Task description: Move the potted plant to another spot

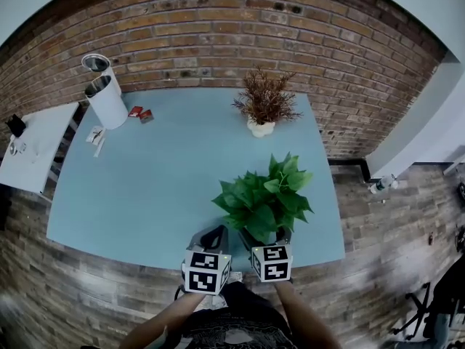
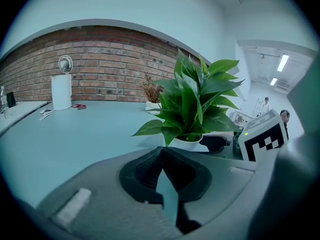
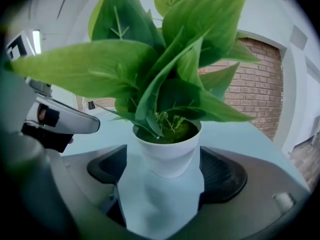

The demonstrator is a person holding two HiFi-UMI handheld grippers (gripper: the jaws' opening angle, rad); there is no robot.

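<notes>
The potted plant [image 1: 263, 197], broad green leaves in a small white pot [image 3: 167, 154], stands on the light blue table [image 1: 145, 187] near its front edge. My right gripper [image 3: 165, 170] is open. The pot sits between its two dark pads without touching either one; the table shows in the gaps on both sides. In the head view the right gripper [image 1: 267, 237] is under the leaves. My left gripper [image 1: 214, 235] is just to the left of the plant, and its jaws [image 2: 161, 154] are shut on nothing. The plant [image 2: 195, 104] stands ahead of it to the right.
A dried brown plant in a white pot [image 1: 264, 104] stands at the table's far edge. A white cylindrical appliance [image 1: 105, 93] and small red items [image 1: 140, 113] are at the far left corner. A white side table [image 1: 33, 147] lies to the left, a brick wall behind.
</notes>
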